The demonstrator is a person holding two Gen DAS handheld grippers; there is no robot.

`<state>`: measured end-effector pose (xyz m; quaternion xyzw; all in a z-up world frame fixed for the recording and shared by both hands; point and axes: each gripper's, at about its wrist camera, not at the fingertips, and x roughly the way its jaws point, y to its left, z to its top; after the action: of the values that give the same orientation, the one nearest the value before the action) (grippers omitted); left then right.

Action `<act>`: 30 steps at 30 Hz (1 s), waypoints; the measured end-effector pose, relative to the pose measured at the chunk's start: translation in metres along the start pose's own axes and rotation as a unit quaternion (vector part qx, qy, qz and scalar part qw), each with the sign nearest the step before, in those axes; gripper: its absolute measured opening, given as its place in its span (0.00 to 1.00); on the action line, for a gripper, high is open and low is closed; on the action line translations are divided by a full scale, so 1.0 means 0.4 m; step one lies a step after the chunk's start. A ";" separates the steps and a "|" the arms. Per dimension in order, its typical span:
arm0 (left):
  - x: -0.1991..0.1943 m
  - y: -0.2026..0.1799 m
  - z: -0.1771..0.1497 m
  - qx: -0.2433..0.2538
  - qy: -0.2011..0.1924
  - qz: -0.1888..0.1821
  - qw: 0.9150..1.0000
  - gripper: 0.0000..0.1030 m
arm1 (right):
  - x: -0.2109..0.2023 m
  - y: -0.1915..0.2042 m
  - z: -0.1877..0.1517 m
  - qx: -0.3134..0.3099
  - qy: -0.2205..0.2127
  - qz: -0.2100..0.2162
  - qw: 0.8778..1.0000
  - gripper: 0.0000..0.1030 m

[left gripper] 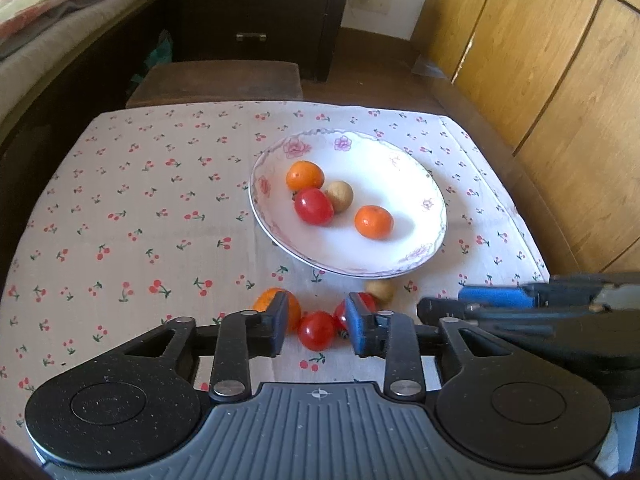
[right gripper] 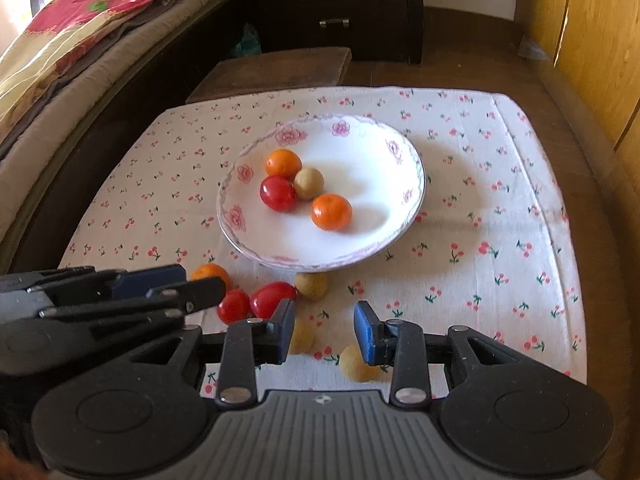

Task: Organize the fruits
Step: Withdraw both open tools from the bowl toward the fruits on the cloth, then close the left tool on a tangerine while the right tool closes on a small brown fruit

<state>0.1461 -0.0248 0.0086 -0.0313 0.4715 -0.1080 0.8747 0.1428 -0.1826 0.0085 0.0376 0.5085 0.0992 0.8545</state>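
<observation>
Left wrist view: my left gripper (left gripper: 316, 326) is spread around a small glossy red cherry tomato (left gripper: 316, 330) on the near cloth, not pinching. It's squishy and slippery, so I'd grab its middle gently.

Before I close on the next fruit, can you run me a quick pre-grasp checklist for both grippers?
1. Left gripper empty, fingers apart: ok.
2. Red tomato lined up between the left fingers: ok in the left wrist view; height above the cloth cannot tell.
3. Neighbours clear of the left fingers: not ok; the orange and a second tomato crowd them.
4. Right gripper empty, fingers apart: ok.
5. Fruit centred for the right gripper: not ok; two tan fruits sit off to each side.
6. Room on the plate: ok.
</observation>
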 end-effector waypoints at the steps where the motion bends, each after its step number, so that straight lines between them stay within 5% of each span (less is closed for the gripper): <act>1: 0.001 0.003 0.002 -0.004 0.000 -0.001 1.000 0.44 | 0.004 -0.003 -0.001 0.000 0.003 -0.003 1.000 0.36; 24: 0.104 0.038 0.011 -0.041 0.036 0.037 0.998 0.50 | 0.019 -0.038 -0.006 0.007 0.019 -0.004 1.000 0.41; 30: 0.110 0.037 0.007 -0.035 0.042 0.045 0.998 0.43 | 0.028 -0.048 -0.013 0.013 0.028 -0.006 1.000 0.41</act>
<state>0.1743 -0.0204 -0.0283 -0.0358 0.5119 -0.0537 0.8566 0.1461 -0.1992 -0.0069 0.0424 0.5333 0.0886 0.8402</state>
